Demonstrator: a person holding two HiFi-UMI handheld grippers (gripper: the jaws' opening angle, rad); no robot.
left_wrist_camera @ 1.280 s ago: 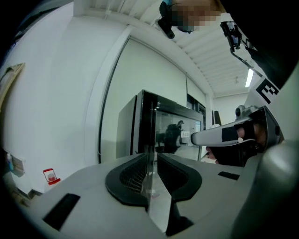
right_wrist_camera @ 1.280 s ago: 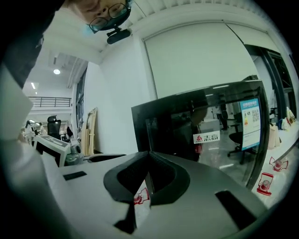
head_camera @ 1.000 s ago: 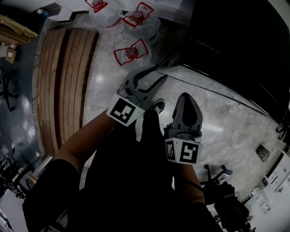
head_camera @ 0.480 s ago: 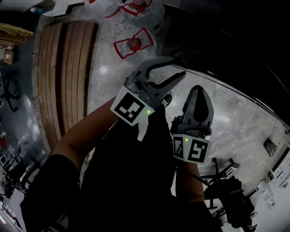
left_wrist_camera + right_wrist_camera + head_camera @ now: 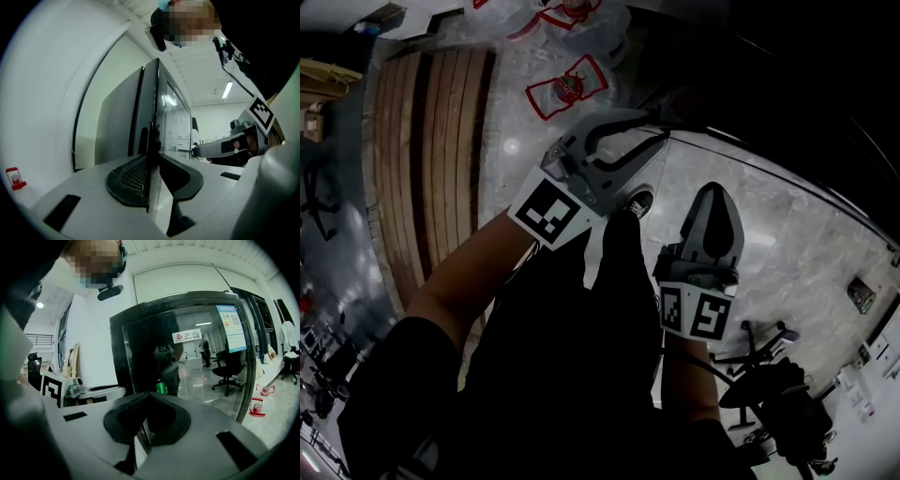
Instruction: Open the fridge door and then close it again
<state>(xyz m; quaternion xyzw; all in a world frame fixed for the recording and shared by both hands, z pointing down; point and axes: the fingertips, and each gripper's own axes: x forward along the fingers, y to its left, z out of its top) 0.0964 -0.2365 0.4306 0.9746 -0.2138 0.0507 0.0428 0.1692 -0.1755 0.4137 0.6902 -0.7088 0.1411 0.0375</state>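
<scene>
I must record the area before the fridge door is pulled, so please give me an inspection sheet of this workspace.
surface: pale stone-tiled floor.
job's things: fridge; its glass door looks shut; a green can shows behind the glass.
clutter: red-and-white items on the floor, wooden slats beside them.
grippers: left gripper jaws apart and closing, the fridge's front edge in line with their gap, no press seen; right gripper jaws together, nothing between.
cables: one thin lead at the person's chest; none seen on the floor.
surroundings: white walls; an office chair near the person.
</scene>
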